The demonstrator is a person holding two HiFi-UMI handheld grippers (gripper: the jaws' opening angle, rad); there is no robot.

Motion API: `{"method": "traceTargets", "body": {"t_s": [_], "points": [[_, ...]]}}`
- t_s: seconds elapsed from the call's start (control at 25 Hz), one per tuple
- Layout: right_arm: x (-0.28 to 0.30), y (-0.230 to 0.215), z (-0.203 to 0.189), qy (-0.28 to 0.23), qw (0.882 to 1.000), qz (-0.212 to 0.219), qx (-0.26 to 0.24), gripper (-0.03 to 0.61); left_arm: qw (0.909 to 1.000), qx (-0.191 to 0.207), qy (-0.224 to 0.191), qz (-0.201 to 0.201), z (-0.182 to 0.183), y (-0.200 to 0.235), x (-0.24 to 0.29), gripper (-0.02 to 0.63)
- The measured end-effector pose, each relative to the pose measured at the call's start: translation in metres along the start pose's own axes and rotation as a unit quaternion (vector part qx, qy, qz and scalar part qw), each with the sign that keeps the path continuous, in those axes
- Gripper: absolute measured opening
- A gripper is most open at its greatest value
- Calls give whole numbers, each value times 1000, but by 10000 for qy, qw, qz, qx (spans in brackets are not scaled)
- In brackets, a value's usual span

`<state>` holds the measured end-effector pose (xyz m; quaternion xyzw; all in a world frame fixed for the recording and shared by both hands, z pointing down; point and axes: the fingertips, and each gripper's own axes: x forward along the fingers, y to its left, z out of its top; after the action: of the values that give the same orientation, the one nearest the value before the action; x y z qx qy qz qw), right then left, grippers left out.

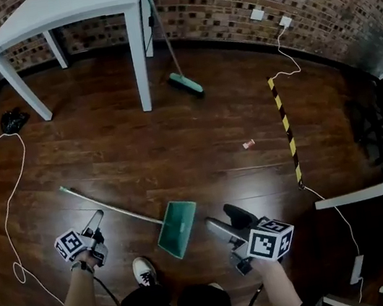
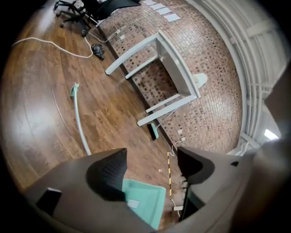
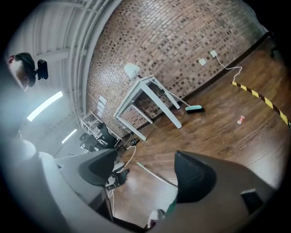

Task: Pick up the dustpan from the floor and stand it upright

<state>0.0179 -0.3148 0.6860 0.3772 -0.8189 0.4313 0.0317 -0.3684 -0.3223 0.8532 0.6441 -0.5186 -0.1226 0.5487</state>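
Observation:
The dustpan lies flat on the dark wooden floor: its teal pan [image 1: 178, 228] is just ahead of my feet, and its long pale handle [image 1: 109, 207] runs away to the upper left. My left gripper [image 1: 95, 224] hovers near the handle's middle, left of the pan, jaws open and empty. To the right of the pan, my right gripper [image 1: 226, 222] is also open and holds nothing. The left gripper view has the pan [image 2: 143, 200] low between the open jaws [image 2: 152, 161] and the handle [image 2: 79, 123] further left. The right gripper view looks past its open jaws [image 3: 145, 164] at the handle [image 3: 154, 175].
A white table [image 1: 71, 8] stands at the back with a teal broom [image 1: 185, 82] leaning on it. A yellow-black strip [image 1: 287, 132] lies to the right, a small scrap [image 1: 249, 144] near it. A white cable [image 1: 9, 202] snakes along the left. My shoe [image 1: 145, 270] is beside the pan.

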Motion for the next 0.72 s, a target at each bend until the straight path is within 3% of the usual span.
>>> {"method": "traceTargets", "body": {"t_s": [0.16,0.36,0.52,0.64,0.72], "points": [[44,-62,-56,-53,9996,-176,-217,422,9999,-107,53,-66,-23,86,52,379],[90,-121,-134,451,9983,146,341,425,9997,-173,151,-69,-51,172,107,417],[117,-144,-176,992,9918,609,520,423,9990,-189,-64,-390,-62,208,137,417],[127,-162,-199,1190,9870,807,718,423,9964,96,-468,-700,-59,216,153,422],[130,-169,-205,1248,9847,860,860,423,9964,244,-492,-644,-62,217,159,422]]}}
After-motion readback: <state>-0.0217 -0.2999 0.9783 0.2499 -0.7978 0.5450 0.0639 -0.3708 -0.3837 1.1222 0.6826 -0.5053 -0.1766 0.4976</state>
